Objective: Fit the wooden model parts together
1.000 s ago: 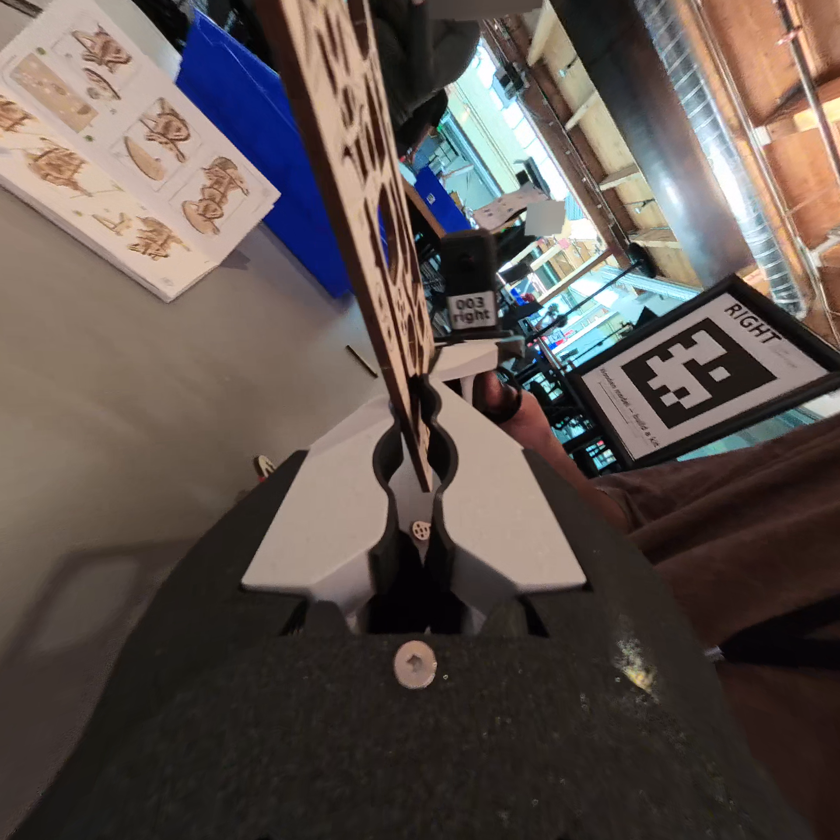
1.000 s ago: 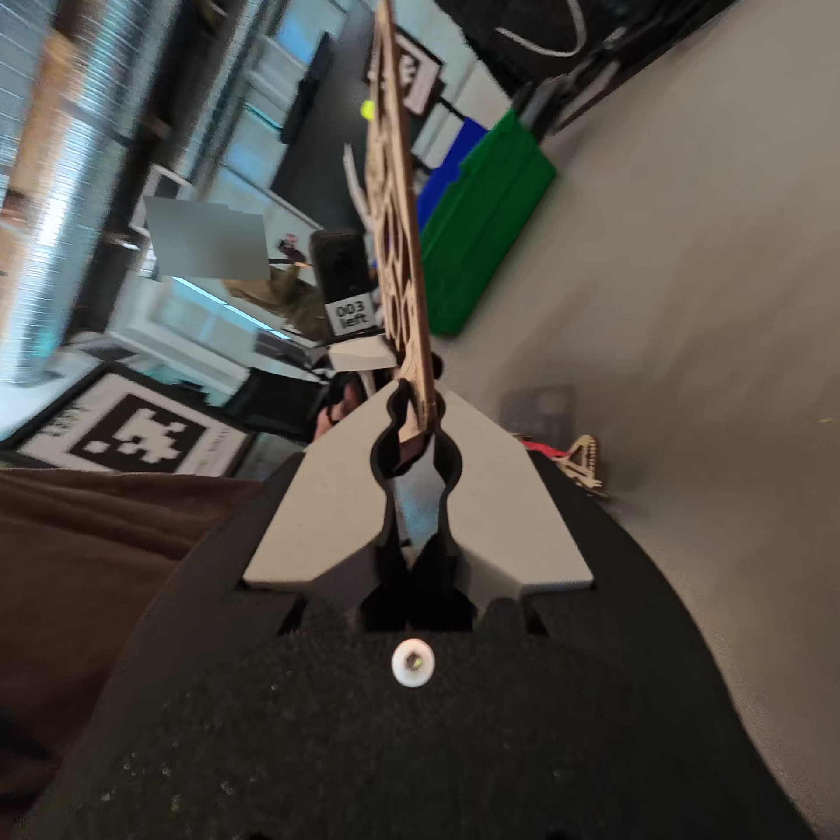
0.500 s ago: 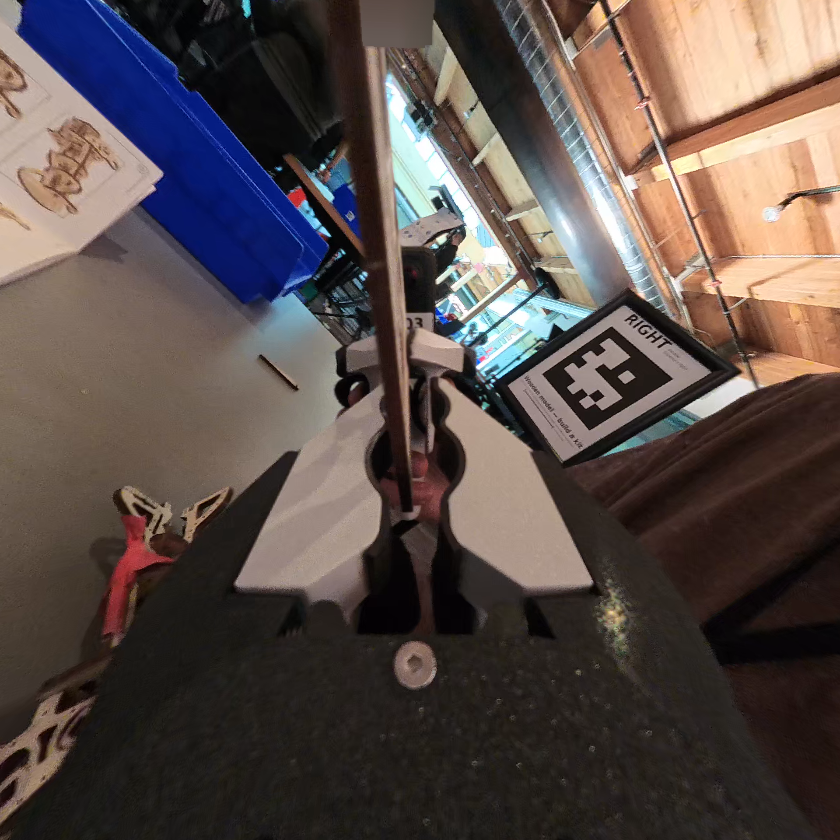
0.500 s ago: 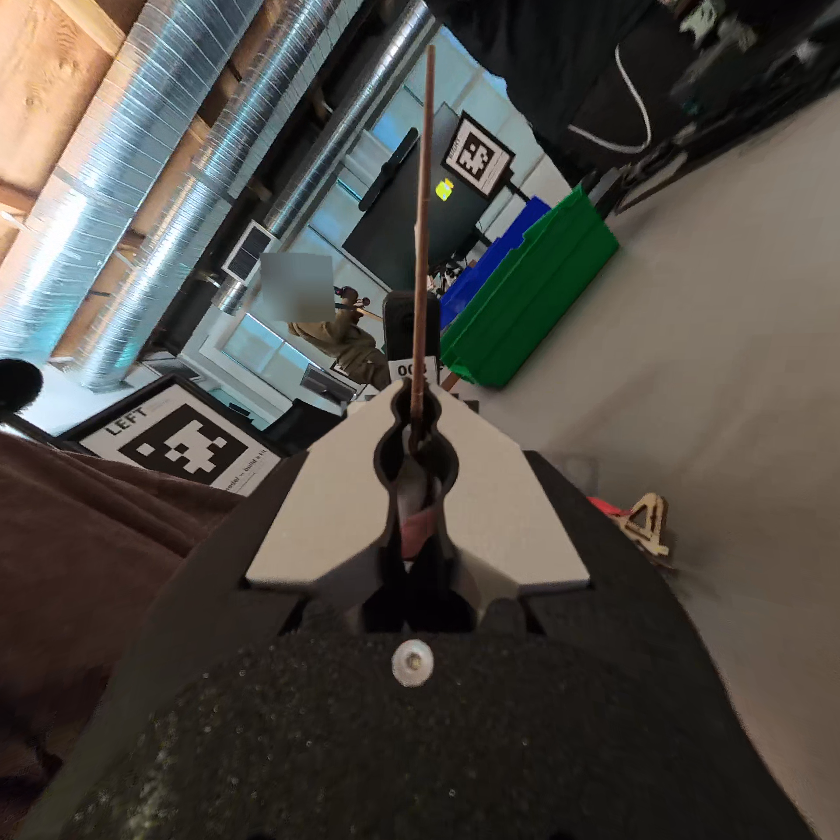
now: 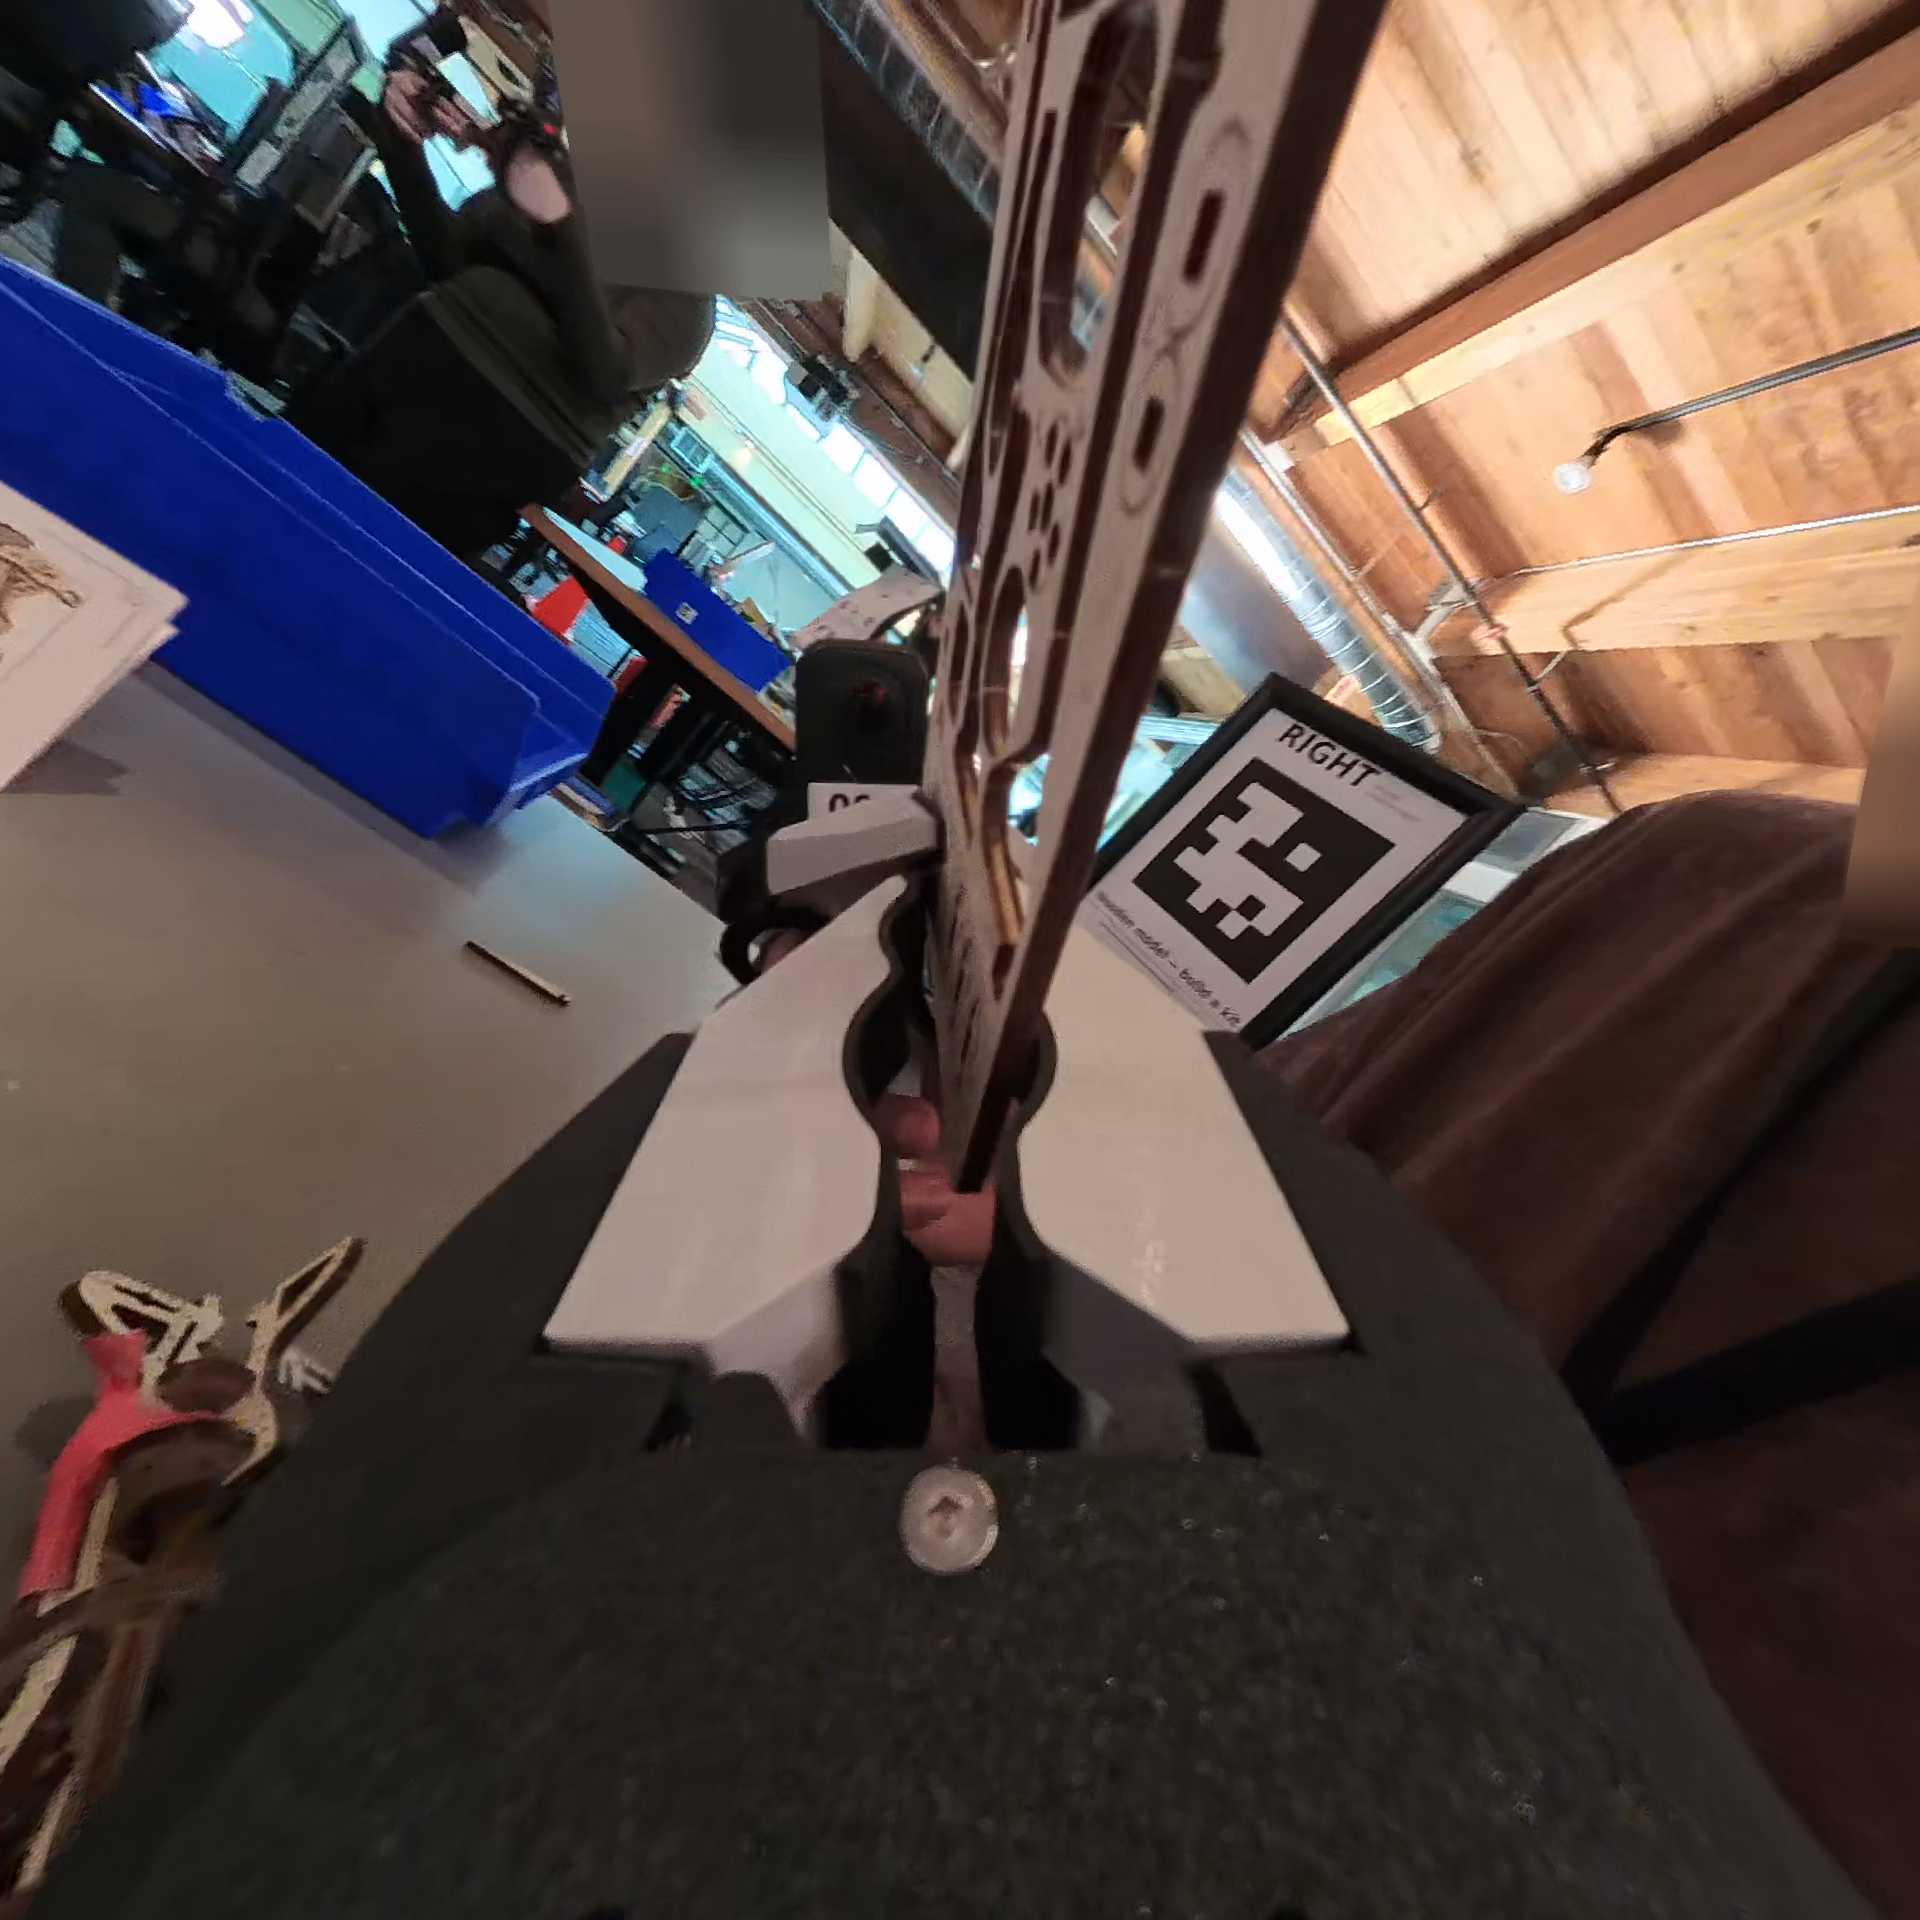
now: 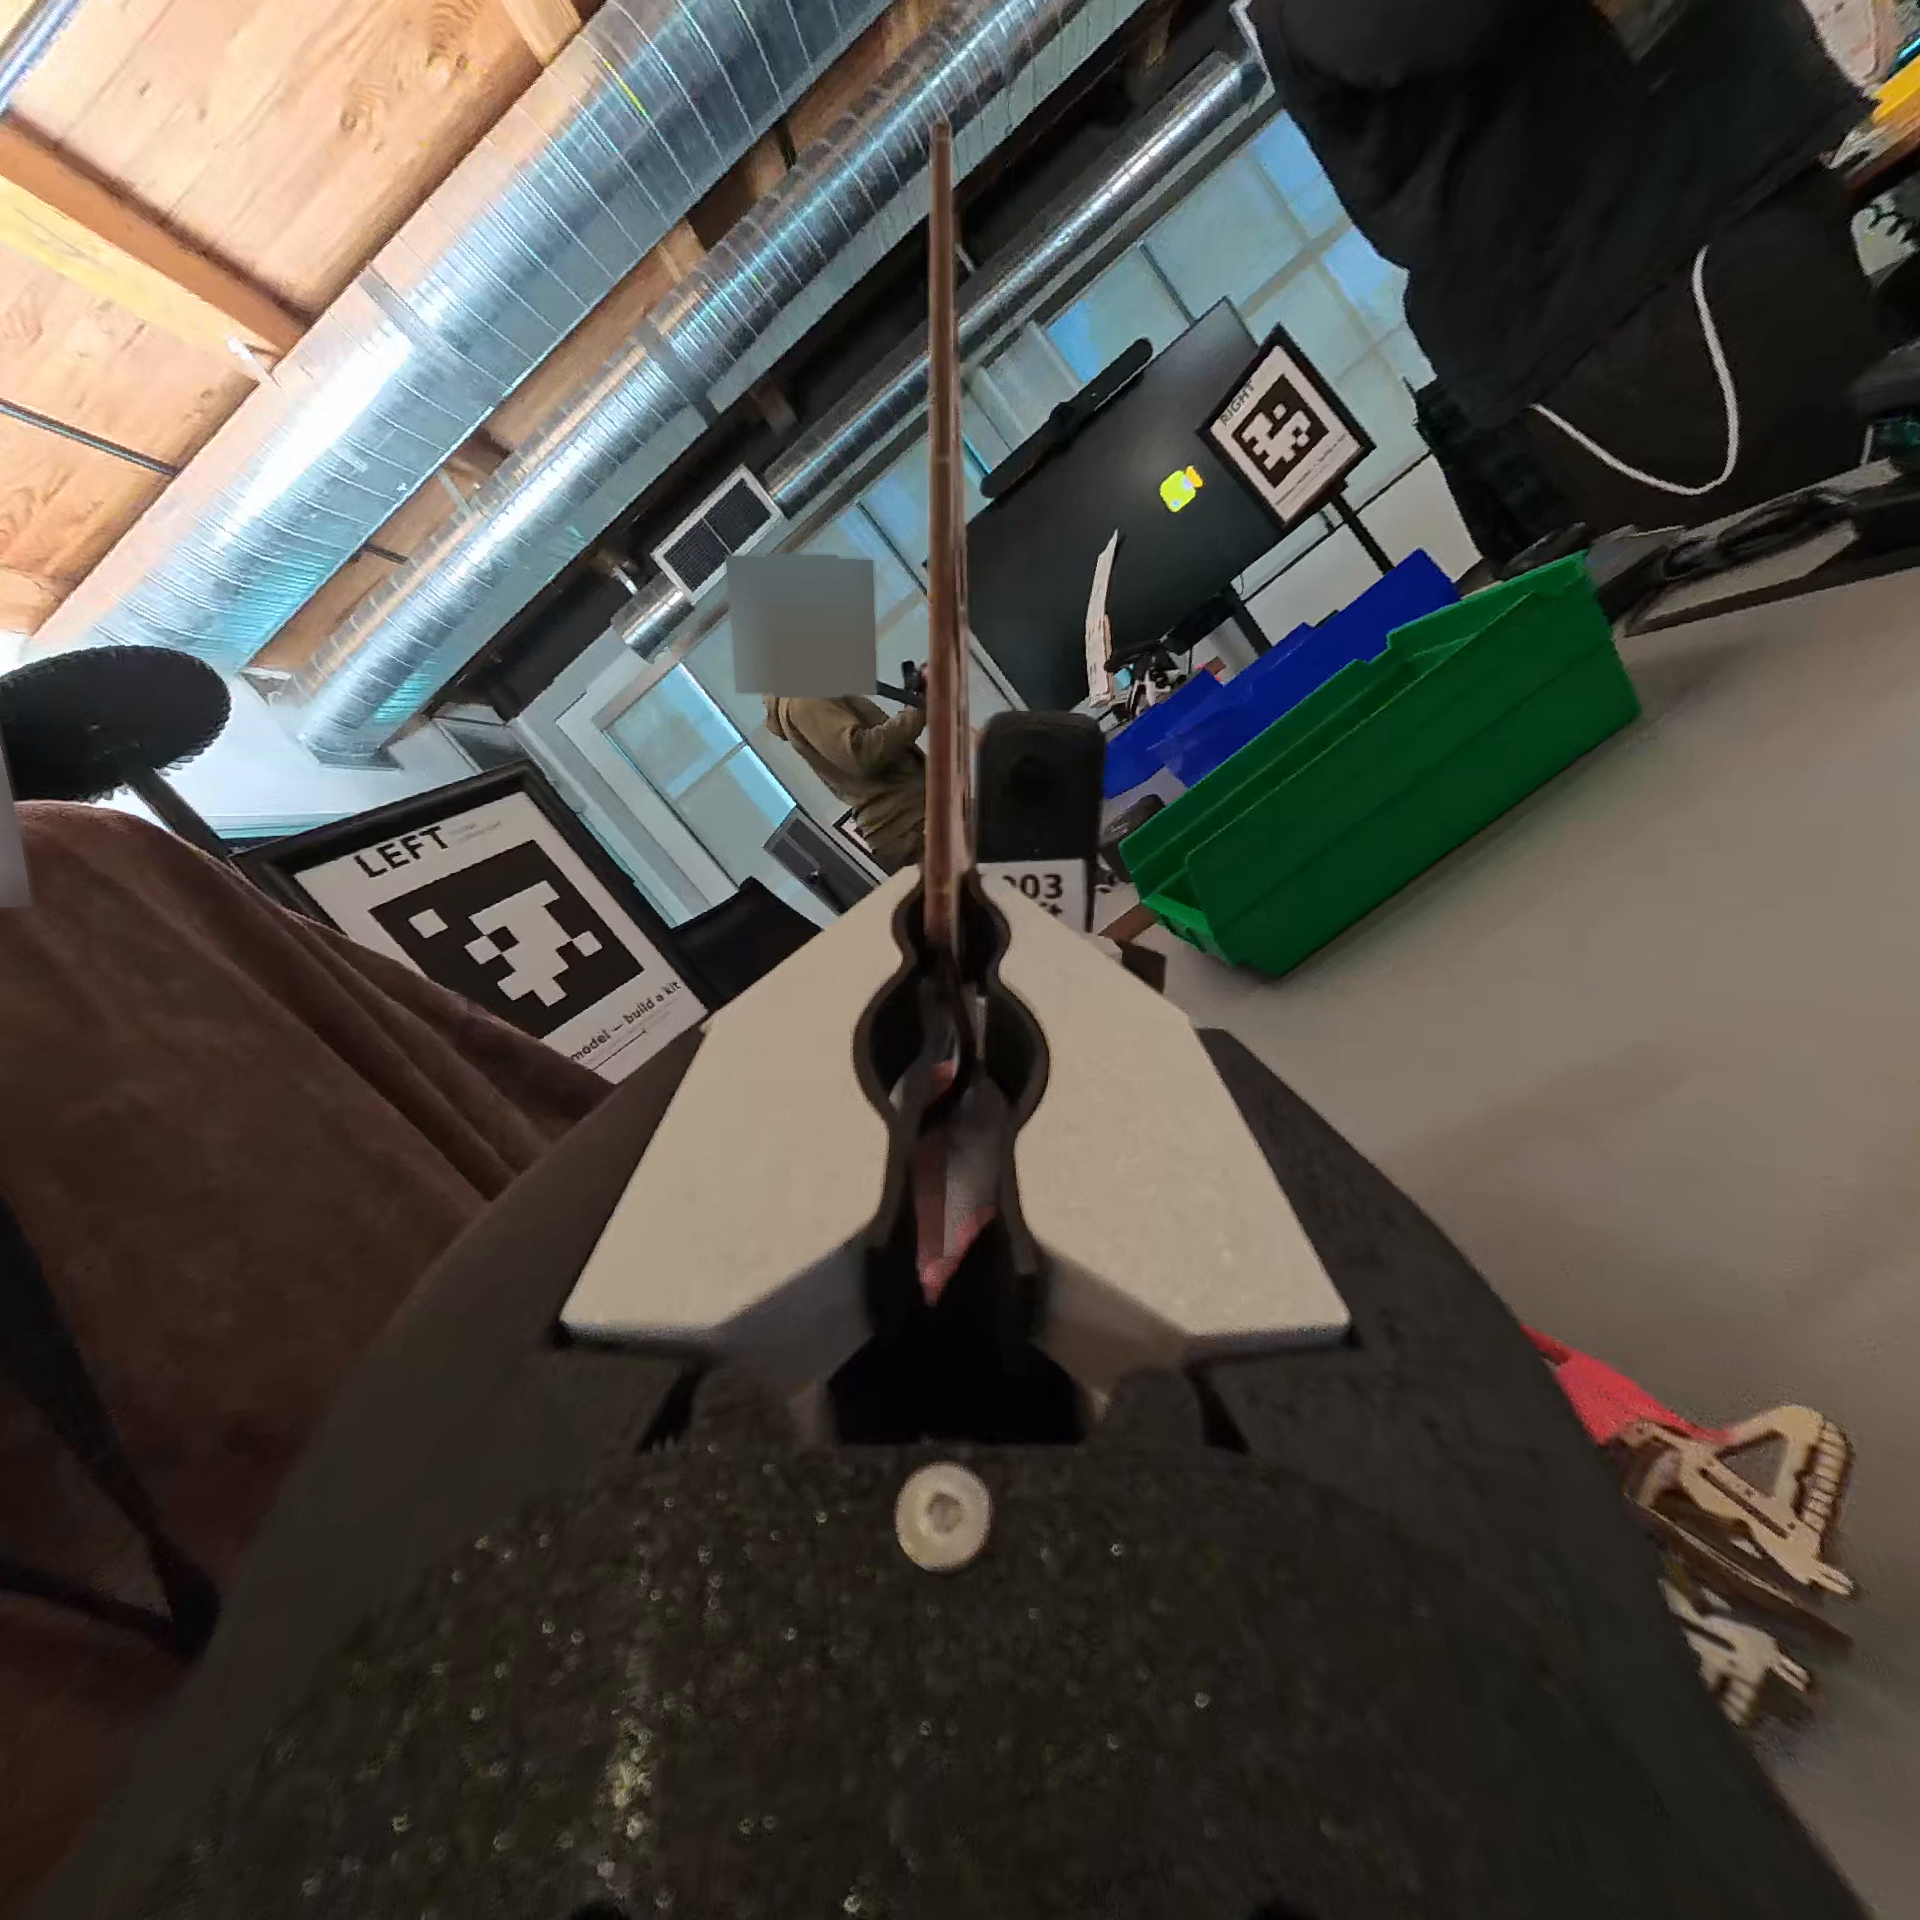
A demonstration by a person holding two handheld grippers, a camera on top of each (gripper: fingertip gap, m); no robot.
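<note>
Nearest in the left wrist view, the left tool (image 5: pixel 961 1039) is clenched on the lower edge of a thin laser-cut wooden sheet (image 5: pixel 1081 499), which rises tilted above the grey counter (image 5: pixel 260 987). The right tool (image 6: pixel 951 935), seen in its own view, pinches the same sheet edge-on (image 6: pixel 942 520) from the opposite side. The sheet looks light, stiff yet brittle, riddled with cut-outs; it is best gripped on its solid border. To the left lies a part-built wooden model (image 5: pixel 156 1382) with red cloth. Farther off sits a blue bin (image 5: pixel 312 644).
</note>
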